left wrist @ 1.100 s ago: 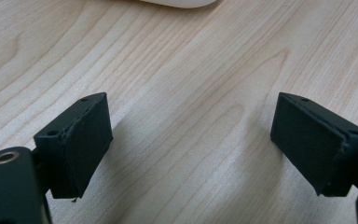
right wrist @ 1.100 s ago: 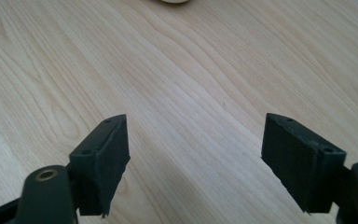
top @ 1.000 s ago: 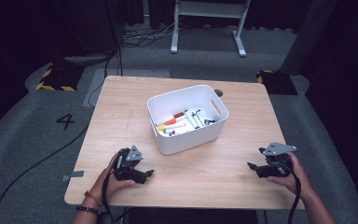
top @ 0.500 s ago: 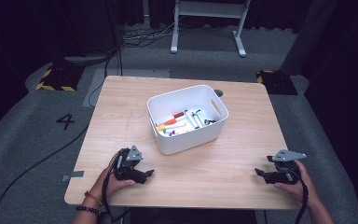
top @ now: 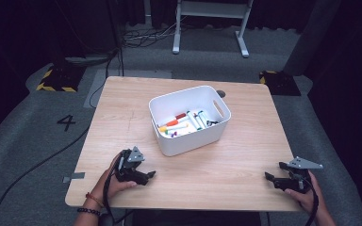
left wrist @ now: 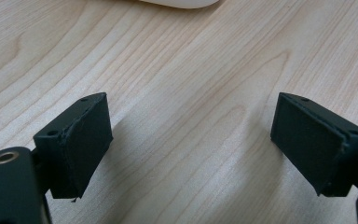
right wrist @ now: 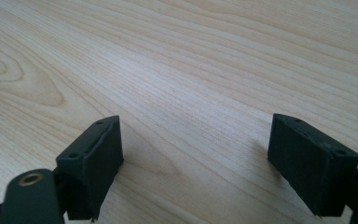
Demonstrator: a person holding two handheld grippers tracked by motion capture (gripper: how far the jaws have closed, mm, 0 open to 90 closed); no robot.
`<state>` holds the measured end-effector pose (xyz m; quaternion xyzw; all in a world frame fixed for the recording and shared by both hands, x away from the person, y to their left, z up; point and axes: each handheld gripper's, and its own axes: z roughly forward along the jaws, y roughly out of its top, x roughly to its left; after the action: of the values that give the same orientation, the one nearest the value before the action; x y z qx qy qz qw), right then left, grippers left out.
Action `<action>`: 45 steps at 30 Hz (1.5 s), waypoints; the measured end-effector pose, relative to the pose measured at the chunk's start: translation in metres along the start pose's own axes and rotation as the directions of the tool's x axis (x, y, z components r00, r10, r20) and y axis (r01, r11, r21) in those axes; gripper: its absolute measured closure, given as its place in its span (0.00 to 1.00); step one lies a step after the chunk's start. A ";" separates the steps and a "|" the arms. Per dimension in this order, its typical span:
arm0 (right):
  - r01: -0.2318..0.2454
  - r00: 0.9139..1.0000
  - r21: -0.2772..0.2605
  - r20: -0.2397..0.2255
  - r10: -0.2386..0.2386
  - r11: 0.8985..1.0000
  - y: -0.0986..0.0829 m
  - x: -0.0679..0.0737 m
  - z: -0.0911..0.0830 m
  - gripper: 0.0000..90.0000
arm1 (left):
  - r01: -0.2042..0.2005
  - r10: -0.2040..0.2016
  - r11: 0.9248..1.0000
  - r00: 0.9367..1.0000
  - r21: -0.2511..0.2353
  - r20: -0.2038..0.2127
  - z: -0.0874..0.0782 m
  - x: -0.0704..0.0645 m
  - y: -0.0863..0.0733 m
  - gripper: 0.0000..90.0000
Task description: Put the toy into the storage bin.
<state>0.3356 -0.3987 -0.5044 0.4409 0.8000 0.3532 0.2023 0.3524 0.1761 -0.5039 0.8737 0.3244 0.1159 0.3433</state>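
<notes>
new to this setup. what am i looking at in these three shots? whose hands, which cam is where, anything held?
No robot arm here: a person holds a two-jaw handheld tool in each hand. The high view looks down from above their side of the wooden table. The left gripper sits near the front left edge, the right gripper near the front right.

The other two shots come from cameras riding on each gripper, looking along its black jaws. In both, the jaws stand wide apart over bare wood, so nothing is held.

In the middle of the table stands a white bin with markers lying inside. Neither gripper touches it.
</notes>
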 end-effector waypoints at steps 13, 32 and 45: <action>-0.002 1.000 -0.001 0.000 0.002 1.000 0.000 0.000 0.000 0.20 | 0.004 -0.004 1.000 1.000 0.002 0.004 0.000 0.000 0.000 0.14; -0.003 1.000 -0.005 -0.012 0.003 1.000 0.000 -0.001 0.000 0.21 | 0.011 -0.011 1.000 1.000 0.001 -0.002 0.001 0.001 0.001 0.14; -0.003 1.000 -0.005 -0.011 0.003 1.000 0.000 -0.001 0.000 0.21 | 0.005 -0.005 1.000 1.000 -0.001 -0.013 0.000 0.002 0.001 0.14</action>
<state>0.3359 -0.3993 -0.5046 0.4395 0.7996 0.3579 0.1985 0.3544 0.1766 -0.5035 0.8722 0.3286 0.1208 0.3417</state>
